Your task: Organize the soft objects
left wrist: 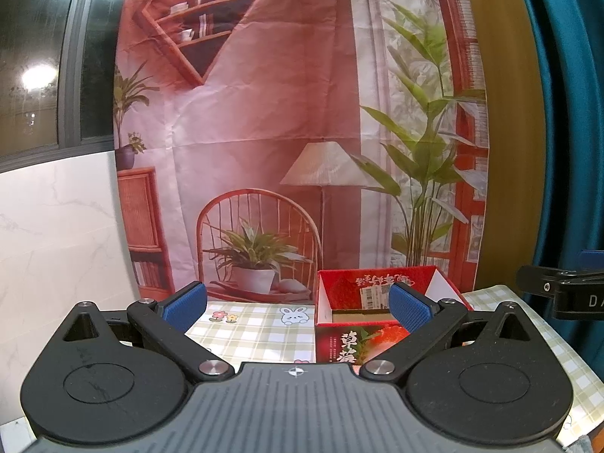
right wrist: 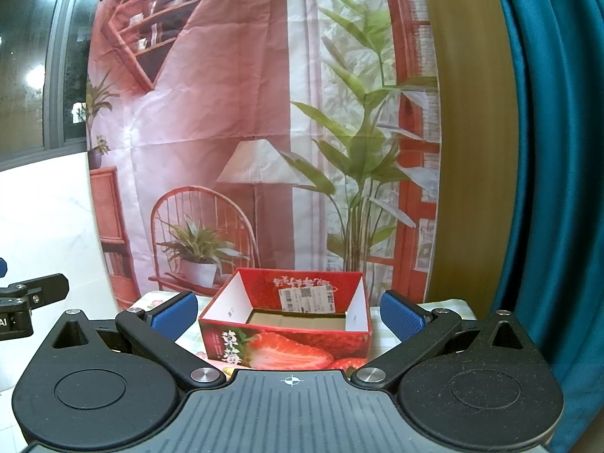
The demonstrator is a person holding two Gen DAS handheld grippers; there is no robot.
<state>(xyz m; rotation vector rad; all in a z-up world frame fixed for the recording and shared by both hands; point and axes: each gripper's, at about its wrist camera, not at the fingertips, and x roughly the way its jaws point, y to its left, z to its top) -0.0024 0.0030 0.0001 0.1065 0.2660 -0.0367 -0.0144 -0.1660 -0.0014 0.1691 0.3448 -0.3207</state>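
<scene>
A red strawberry-printed cardboard box (right wrist: 287, 324) stands upright and open-topped on the checked tabletop (left wrist: 256, 324), toward its far right. Its inside shows only a brown floor and white side walls.

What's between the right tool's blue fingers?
Nothing held. In the right wrist view the right tool is open, and the empty strawberry box sits beyond the gap on the tablecloth.

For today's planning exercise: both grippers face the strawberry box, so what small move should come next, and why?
Probably tilt a gripper down to look for soft items: both the left gripper and right gripper are open and empty, the strawberry box looks empty, and no soft object shows.
</scene>
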